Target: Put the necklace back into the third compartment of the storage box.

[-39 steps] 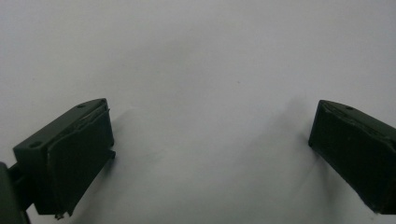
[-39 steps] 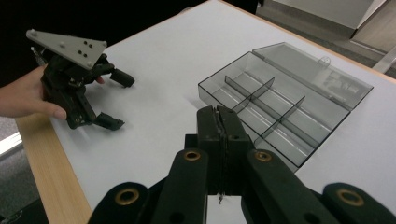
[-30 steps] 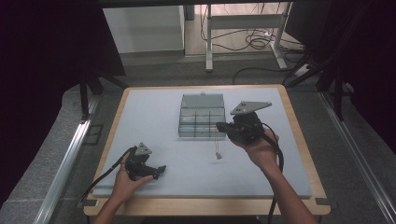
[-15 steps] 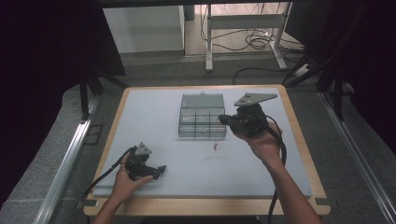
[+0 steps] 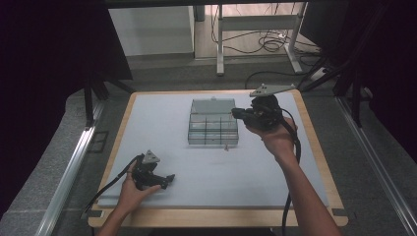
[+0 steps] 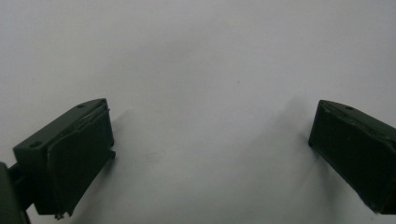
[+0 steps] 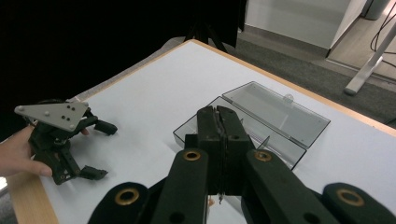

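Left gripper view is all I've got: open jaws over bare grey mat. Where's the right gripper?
Observer: The right gripper is at the right edge of a clear compartment box near the middle of the table, with its jaws pointing at the box.
Operator: Open or shut?
Observer: Shut. In the right gripper view the two jaws meet along their length.
Operator: Box lid?
Observer: Open. The lid is folded back on the far side of the compartments.
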The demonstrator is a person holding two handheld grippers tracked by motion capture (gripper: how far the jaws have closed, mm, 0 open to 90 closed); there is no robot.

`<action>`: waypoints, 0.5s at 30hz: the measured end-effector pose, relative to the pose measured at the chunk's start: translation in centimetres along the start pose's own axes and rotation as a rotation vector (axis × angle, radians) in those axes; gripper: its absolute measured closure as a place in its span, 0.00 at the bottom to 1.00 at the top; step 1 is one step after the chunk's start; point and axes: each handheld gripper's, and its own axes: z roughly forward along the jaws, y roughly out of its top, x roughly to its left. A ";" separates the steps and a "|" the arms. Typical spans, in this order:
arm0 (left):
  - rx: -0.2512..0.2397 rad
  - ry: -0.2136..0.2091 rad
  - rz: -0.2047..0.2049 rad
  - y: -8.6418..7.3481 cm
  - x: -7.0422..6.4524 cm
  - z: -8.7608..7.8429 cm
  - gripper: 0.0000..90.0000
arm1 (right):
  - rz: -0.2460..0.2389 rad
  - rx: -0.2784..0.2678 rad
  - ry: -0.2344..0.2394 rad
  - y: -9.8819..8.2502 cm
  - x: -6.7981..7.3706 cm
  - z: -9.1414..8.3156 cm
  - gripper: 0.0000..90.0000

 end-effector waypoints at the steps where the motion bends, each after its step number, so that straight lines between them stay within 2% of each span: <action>1: 0.000 0.000 0.000 0.0 0.0 0.0 0.00 | 0.000 0.001 -0.005 0.1 -0.1 0.1 0.98; 15: -0.005 0.002 0.000 0.0 0.0 0.0 0.00 | 0.036 0.000 -0.026 1.4 -1.9 1.8 0.98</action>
